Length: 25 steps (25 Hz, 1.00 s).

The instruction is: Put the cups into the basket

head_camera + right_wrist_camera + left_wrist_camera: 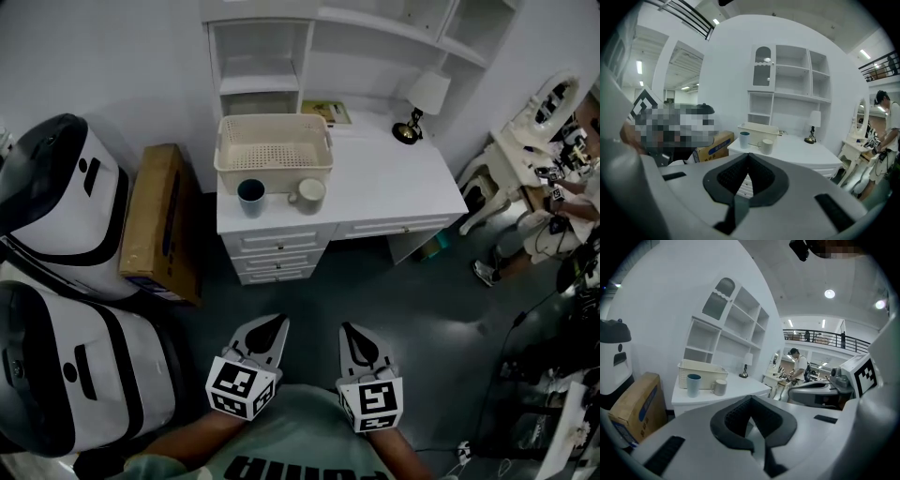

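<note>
A cream plastic basket (274, 150) stands on the white desk (394, 192), against the shelf unit. Just in front of it stand two cups: a blue one (251, 196) on the left and a cream one (307, 194) on the right. Both grippers hang low over the floor, well short of the desk. My left gripper (277, 323) is shut and empty. My right gripper (349, 330) is shut and empty too. The left gripper view shows the blue cup (693, 384), the cream cup (720, 386) and the basket (702, 372) far ahead; the right gripper view shows them too, blue cup (744, 139), cream cup (767, 146).
A brown cardboard box (161, 220) leans beside the desk's left end. Two large white machines (56, 281) fill the left side. A small lamp (412, 117) stands at the desk's back right. A person (562, 202) and a white vanity stand to the right.
</note>
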Each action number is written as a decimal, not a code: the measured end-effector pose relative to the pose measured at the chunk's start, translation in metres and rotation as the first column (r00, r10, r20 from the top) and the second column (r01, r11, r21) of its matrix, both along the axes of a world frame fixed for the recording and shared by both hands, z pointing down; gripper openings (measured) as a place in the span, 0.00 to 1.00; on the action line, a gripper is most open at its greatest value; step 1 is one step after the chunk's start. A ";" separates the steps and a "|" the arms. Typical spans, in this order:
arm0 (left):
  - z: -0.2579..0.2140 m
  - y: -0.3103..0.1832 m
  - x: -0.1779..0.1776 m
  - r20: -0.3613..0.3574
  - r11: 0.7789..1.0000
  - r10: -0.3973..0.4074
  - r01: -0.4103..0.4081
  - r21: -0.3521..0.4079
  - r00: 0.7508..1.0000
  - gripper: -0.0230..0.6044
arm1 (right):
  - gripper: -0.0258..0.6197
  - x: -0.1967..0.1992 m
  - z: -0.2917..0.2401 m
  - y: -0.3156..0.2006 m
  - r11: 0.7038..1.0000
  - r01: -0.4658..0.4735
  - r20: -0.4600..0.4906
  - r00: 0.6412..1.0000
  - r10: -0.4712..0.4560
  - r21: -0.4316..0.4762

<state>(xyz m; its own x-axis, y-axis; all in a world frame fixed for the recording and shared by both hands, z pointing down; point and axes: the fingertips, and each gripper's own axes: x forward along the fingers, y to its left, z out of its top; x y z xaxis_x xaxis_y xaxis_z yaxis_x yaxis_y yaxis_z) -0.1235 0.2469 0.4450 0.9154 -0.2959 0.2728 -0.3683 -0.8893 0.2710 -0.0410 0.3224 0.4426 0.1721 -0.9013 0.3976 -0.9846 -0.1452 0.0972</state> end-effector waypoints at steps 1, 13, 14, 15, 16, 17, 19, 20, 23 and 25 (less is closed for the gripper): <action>0.000 -0.006 -0.003 -0.004 1.000 -0.004 0.004 0.000 1.000 0.04 | 0.06 -0.003 -0.001 -0.007 1.000 0.006 -0.004 1.000 -0.006 0.004; 0.006 -0.058 -0.034 -0.003 0.995 -0.093 0.093 -0.023 0.996 0.04 | 0.06 -0.028 0.001 -0.072 0.994 0.106 -0.004 0.994 -0.106 -0.001; 0.006 -0.061 -0.033 0.000 0.995 -0.100 0.100 -0.023 0.995 0.04 | 0.06 -0.026 0.003 -0.075 0.994 0.113 -0.002 0.994 -0.114 -0.001; 0.007 -0.063 -0.032 0.003 0.994 -0.105 0.105 -0.022 0.994 0.04 | 0.06 -0.024 0.004 -0.077 0.993 0.120 0.000 0.993 -0.120 -0.001; 0.007 -0.064 -0.030 0.005 0.994 -0.108 0.108 -0.020 0.994 0.04 | 0.06 -0.022 0.005 -0.080 0.992 0.125 0.004 0.992 -0.125 -0.001; 0.008 -0.067 -0.027 0.007 0.994 -0.110 0.111 -0.019 0.994 0.04 | 0.06 -0.019 0.006 -0.084 0.991 0.131 0.008 0.991 -0.131 0.000; 0.007 -0.074 -0.020 0.011 0.993 -0.121 0.121 -0.014 0.993 0.04 | 0.06 -0.012 0.009 -0.092 0.989 0.148 0.018 0.989 -0.148 0.000; 0.007 -0.079 -0.016 0.014 0.991 -0.130 0.130 -0.012 0.991 0.04 | 0.06 -0.008 0.011 -0.097 0.987 0.159 0.023 0.987 -0.159 -0.001; 0.006 -0.094 -0.003 0.027 0.986 -0.166 0.166 -0.010 0.986 0.04 | 0.06 0.005 0.013 -0.114 0.979 0.205 0.034 0.978 -0.205 -0.003; 0.003 -0.105 0.008 0.031 0.982 -0.189 0.189 -0.006 0.982 0.04 | 0.06 0.014 0.010 -0.128 0.972 0.236 0.046 0.971 -0.235 -0.002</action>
<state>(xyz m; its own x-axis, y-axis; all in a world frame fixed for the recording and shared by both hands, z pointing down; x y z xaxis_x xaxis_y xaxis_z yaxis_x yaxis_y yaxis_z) -0.1157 0.1424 0.4477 0.8345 -0.4601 0.3031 -0.5376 -0.8007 0.2643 -0.0273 0.1941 0.4528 -0.0631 -0.9114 0.4066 -0.9944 0.0919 0.0518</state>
